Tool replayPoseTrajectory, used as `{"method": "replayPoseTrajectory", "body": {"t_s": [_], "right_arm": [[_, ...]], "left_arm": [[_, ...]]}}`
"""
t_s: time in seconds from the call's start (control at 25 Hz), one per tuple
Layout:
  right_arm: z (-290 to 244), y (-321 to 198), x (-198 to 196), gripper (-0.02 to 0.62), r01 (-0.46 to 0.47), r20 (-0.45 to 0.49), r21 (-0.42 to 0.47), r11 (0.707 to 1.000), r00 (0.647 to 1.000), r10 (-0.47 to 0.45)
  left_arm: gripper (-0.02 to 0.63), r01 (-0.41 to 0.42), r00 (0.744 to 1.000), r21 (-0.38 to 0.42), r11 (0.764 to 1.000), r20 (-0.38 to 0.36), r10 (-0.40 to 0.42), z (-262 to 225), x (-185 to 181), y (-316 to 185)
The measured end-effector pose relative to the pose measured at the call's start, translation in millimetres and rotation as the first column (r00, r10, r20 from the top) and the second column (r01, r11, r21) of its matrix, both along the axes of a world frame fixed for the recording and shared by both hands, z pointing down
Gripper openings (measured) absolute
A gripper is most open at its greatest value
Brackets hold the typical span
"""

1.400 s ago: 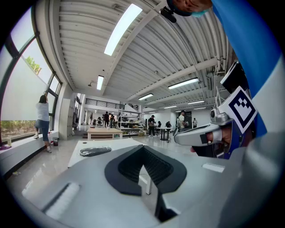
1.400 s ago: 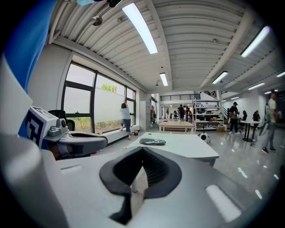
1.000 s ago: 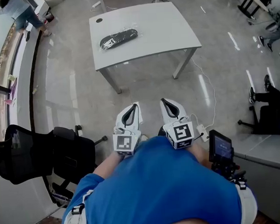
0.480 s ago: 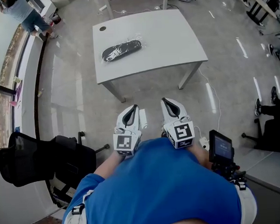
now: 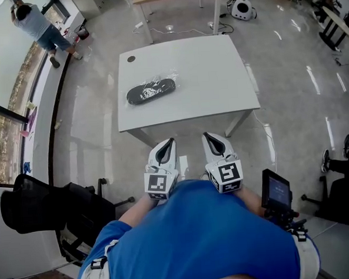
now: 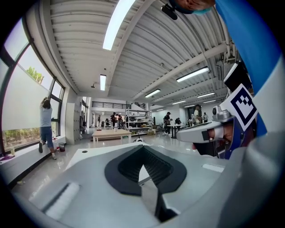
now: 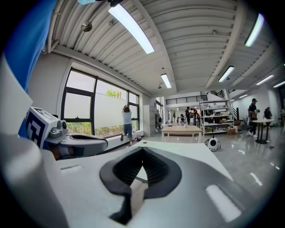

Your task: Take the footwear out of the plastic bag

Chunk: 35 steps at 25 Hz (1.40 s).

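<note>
A white bench (image 5: 206, 75) stands mid-floor, closer to the person than a moment ago, so they are probably walking up to it. On the bench's left half lies dark footwear (image 5: 150, 91), sealed in its clear plastic bag (image 5: 166, 78). Short of the bench's near edge, the left gripper (image 5: 170, 141) and right gripper (image 5: 207, 136) are fully closed and empty. Unbagging has not started.

Table (image 5: 217, 74): right half and near edge open for approach. Bagged shoe (image 5: 151, 91) lies toward left edge (cable hole (image 5: 130, 58) at far-left corner). Beside near-left corner, on floor: black chair (image 5: 55, 211). Off near-right corner: small screen (image 5: 276, 190).
</note>
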State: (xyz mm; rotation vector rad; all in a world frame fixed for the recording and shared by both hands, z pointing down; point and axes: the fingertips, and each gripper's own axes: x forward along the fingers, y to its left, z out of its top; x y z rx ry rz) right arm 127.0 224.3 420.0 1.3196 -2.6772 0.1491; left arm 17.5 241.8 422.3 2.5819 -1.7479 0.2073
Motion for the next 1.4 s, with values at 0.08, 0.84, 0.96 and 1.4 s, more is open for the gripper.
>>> {"method": "replayPoseTrajectory", "body": {"t_s": [0.08,0.84,0.96,1.4], "right_arm": [[0,-13,9,0.003,0.014,0.006,0.001,1.000,1.000,-0.014],[15,-77,21,0.003,0.054,-0.004,-0.001,0.999,0.999,-0.054],[17,-92,16,0.003,0.044,-0.026,-0.007,0.999,0.999,-0.045],[20,-166,-51,0.003,0.043,-0.065,-0.002,0.999,0.997,-0.043]], "left_arm": [[0.006,0.019,1.000,0.000,1.000,0.012,-0.019,1,9,-12],[0.005,0.136,0.990,-0.039,0.990,0.031,-0.135,14,6,-73],[0.006,0.117,0.993,-0.048,0.992,0.023,-0.116,20,1,-92],[0.006,0.061,0.998,-0.040,0.997,-0.006,-0.061,21,-58,-164]]}}
